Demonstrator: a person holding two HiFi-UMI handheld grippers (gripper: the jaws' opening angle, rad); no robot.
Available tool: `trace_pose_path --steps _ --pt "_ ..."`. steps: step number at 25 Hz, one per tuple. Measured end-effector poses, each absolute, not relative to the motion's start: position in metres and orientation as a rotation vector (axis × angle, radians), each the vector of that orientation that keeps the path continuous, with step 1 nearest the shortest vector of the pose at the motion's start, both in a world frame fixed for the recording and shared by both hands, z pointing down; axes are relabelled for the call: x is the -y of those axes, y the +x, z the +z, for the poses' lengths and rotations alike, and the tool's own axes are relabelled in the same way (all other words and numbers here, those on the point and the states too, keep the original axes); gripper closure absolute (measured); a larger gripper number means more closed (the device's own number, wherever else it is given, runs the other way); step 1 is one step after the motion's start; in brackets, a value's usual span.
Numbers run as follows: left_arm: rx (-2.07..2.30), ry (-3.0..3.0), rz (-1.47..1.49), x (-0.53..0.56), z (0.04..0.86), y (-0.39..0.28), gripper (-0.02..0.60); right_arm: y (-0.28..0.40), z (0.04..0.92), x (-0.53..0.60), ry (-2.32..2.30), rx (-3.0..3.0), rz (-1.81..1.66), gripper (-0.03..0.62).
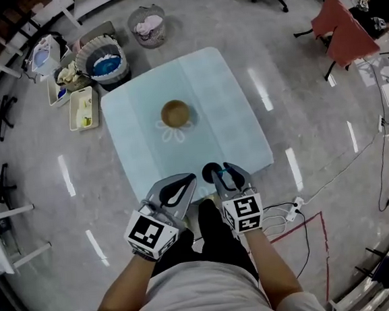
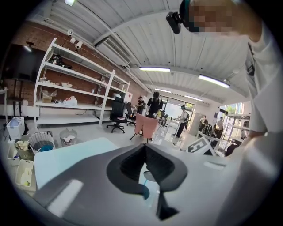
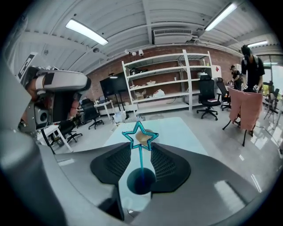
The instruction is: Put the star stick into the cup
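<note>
On the pale blue table (image 1: 231, 114) a brown cup (image 1: 176, 113) stands on a white flower outline near the middle. The star stick (image 3: 141, 161), a teal star outline on a thin stem, stands upright on its dark round base (image 1: 210, 171) by the table's front edge. My right gripper (image 1: 224, 172) is open, its pads on either side of the stem without touching it. In the right gripper view (image 3: 140, 148) the cup (image 3: 142, 138) shows through the star. To the left, my left gripper (image 1: 190, 179) is shut on nothing, its tips meeting in its own view (image 2: 145, 146).
Off the table's far left corner stand a blue-filled basket (image 1: 103, 60), a wire bin (image 1: 147, 25) and white trays (image 1: 83, 108). A red-draped chair (image 1: 343, 31) is at the far right. A power strip and cables (image 1: 295, 207) lie on the floor to my right.
</note>
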State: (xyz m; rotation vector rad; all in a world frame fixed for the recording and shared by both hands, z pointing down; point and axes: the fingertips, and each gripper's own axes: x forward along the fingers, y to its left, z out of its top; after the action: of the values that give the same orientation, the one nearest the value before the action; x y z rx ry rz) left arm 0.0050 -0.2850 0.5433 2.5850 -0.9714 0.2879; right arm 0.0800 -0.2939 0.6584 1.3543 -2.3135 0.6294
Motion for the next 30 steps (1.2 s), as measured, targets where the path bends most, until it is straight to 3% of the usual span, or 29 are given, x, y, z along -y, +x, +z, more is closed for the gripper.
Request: trace_pose_path --steps 20,30 --pt "0.989 2.482 0.300 0.299 0.579 0.002 0.575 0.075 0.729 0.289 1.185 2.151 0.763 0.437" --pt "0.954 2.487 0.295 0.292 0.580 0.002 0.575 0.085 0.713 0.284 1.287 2.119 0.768 0.439"
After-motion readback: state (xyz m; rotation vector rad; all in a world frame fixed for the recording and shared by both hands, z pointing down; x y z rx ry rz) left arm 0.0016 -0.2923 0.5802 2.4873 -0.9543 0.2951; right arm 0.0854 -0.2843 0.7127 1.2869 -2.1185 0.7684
